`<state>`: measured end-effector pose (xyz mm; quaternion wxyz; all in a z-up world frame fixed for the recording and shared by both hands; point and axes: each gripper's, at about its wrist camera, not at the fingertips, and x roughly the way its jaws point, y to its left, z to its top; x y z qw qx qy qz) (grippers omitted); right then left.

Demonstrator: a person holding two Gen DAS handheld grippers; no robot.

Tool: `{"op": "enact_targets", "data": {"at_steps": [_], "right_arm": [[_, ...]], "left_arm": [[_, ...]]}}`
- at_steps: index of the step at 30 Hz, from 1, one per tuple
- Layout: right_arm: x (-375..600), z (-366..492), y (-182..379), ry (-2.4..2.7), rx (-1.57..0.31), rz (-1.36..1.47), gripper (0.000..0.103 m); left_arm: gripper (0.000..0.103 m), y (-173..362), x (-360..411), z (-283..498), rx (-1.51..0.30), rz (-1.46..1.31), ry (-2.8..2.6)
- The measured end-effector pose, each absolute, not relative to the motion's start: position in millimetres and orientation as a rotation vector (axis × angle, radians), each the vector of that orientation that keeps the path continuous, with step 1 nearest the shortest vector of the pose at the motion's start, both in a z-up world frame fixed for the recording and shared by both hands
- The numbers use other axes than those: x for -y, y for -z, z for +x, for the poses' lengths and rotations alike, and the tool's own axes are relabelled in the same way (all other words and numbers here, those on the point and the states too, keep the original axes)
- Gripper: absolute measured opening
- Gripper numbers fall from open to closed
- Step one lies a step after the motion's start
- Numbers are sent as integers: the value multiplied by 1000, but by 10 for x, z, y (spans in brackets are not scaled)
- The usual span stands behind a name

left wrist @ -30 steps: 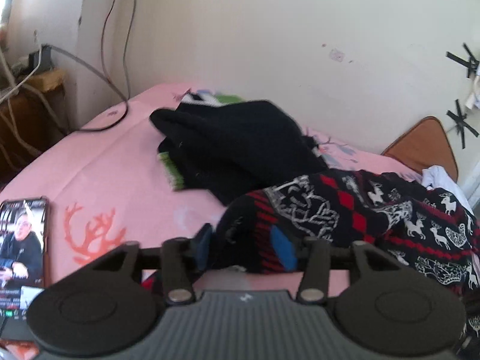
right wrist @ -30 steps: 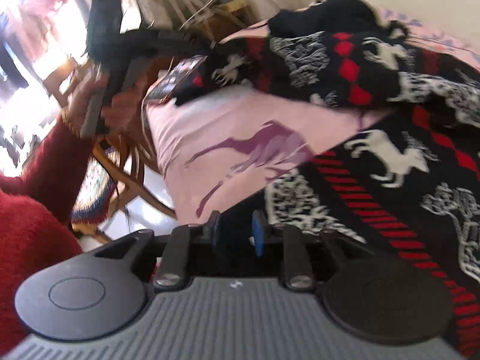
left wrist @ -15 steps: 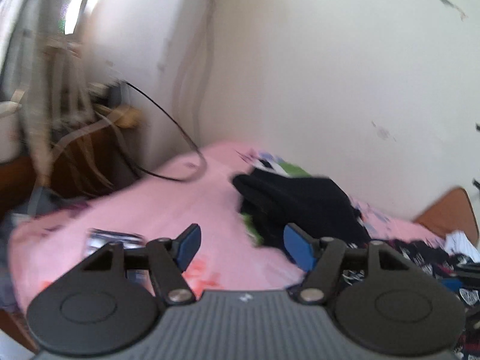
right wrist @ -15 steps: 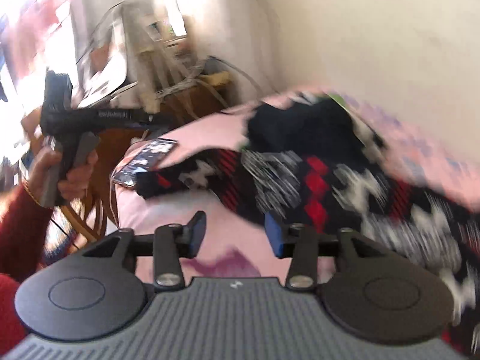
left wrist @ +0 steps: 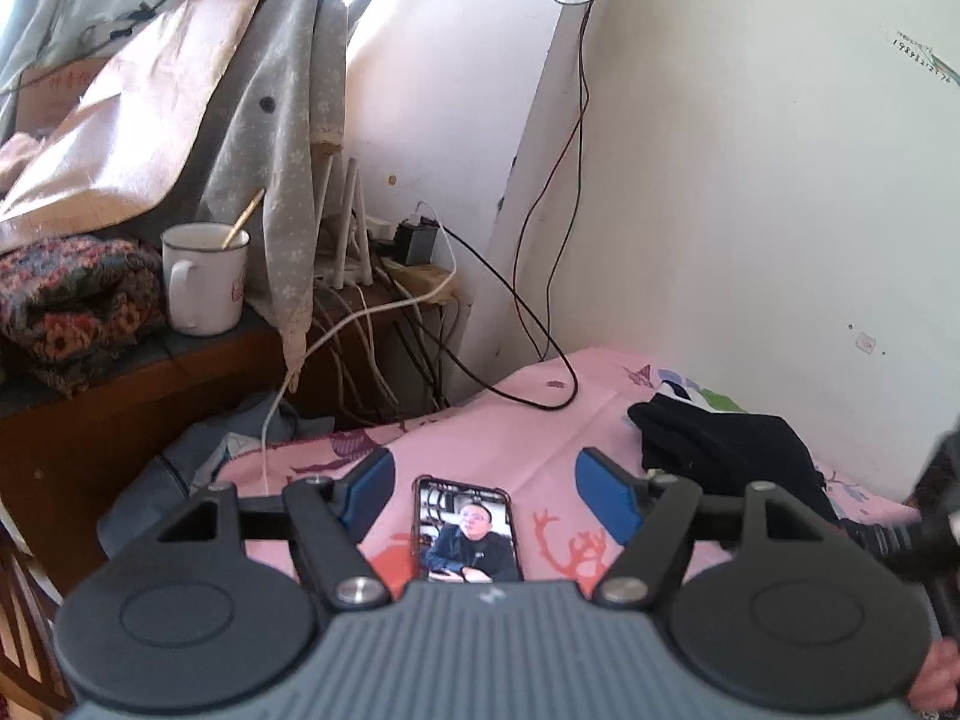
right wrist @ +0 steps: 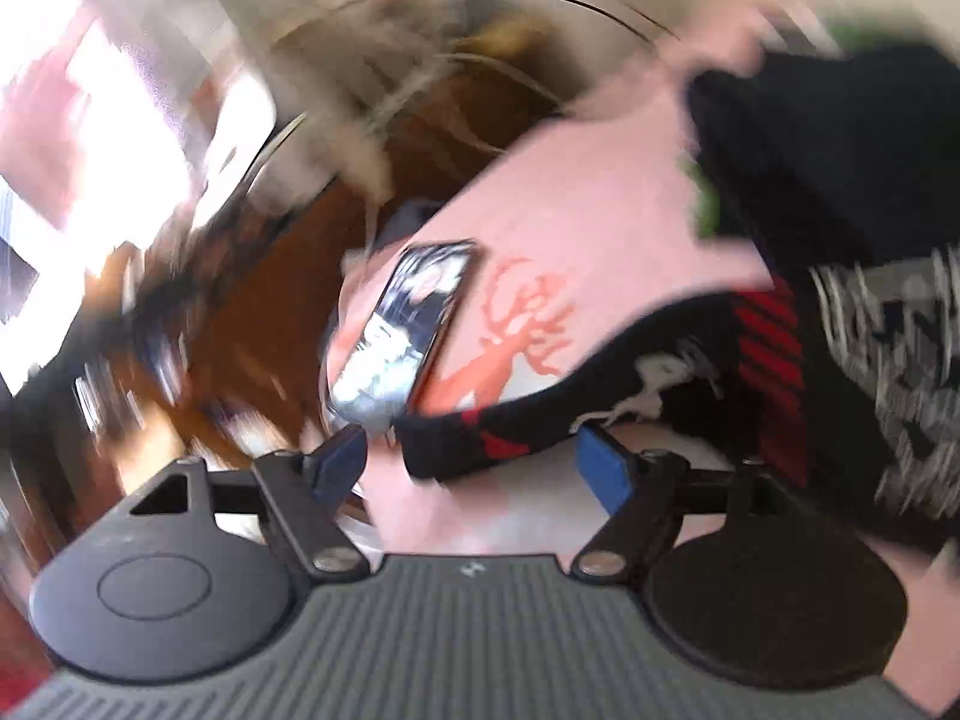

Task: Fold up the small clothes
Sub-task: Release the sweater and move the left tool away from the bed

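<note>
Since a second ago: both grippers have let go of the patterned knit garment and swung left; its cloth no longer sits between either pair of pads, and the left view now faces the bed's left corner and the wall.
Side table: at far left a white enamel mug (left wrist: 204,279) with a spoon stands beside a folded floral blanket (left wrist: 72,300), well clear of the folding area.
Cables: a charger and a tangle of cords (left wrist: 384,312) hang in the gap between side table and bed; one black cable (left wrist: 540,360) loops onto the pink sheet.
Phone: a smartphone (left wrist: 465,531) lies screen up, playing a video, near the bed's left edge, probably parked where it can be watched.
Left gripper (left wrist: 485,495): jaws spread and opening further, nothing between them; only the phone and the pink bedsheet (left wrist: 528,432) show past the pads.
Dark pile: a black garment (left wrist: 726,450) with a green edge lies by the far wall, right of the phone, likely already folded and set aside.
Right gripper (right wrist: 474,459): heavily blurred view; jaws opening, blue pads apart.
Patterned knit garment (right wrist: 780,372): black with red and white motifs, on the sheet right of the phone; its near end lies just beyond the right pads, unpinched as far as the blur allows.
</note>
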<state>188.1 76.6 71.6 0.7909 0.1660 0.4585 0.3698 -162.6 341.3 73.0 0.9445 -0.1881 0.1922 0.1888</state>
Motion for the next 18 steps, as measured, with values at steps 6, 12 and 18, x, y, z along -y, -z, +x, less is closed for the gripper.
{"op": "enact_targets", "data": {"at_steps": [6,12,18], "right_arm": [[-783,2201,-490,-679,-1075,452,11],[-269,1359,-963,-856,-874,49,11],[1022,564,-1471,-642,-743,-219,11]], "left_arm": [[68,-613,-3336,-1516,-406,-397,-312],[68,-537,-3121,-1205,-429,-415,-191],[68,-663,-2455,-490,-454,-351,18]]}}
